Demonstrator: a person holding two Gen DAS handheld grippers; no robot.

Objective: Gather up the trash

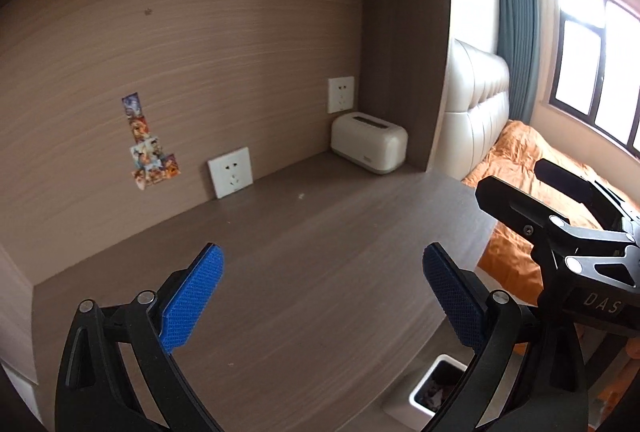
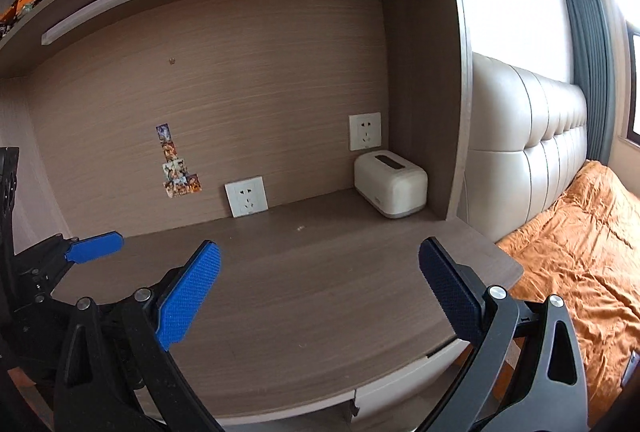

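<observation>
The left claw [image 1: 322,296] is released: its two blue pads [image 1: 192,300] stand wide apart above the brown wood-grain table [image 1: 300,232], with nothing between them. The right claw [image 2: 320,296] is likewise released, pads spread and empty, held over the right part of the same table [image 2: 320,272]. In the left wrist view the right claw's black frame [image 1: 560,232] appears at the right edge, beyond the table's end; in the right wrist view one blue pad of the left claw [image 2: 94,247] shows at the left edge. A white bin [image 1: 430,390] stands on the floor below the table's front right corner, and dark contents show inside it, too small to identify. A tiny pale scrap [image 1: 301,196] lies on the table near the back wall, between the lower wall socket [image 1: 231,171] and the cream tissue box [image 1: 368,142]. The tissue box stands in the rear right corner under a second socket [image 1: 341,94]. Stickers [image 1: 150,152] are fixed to the back panel. An orange blanket [image 2: 580,252] covers the bed to the right.
</observation>
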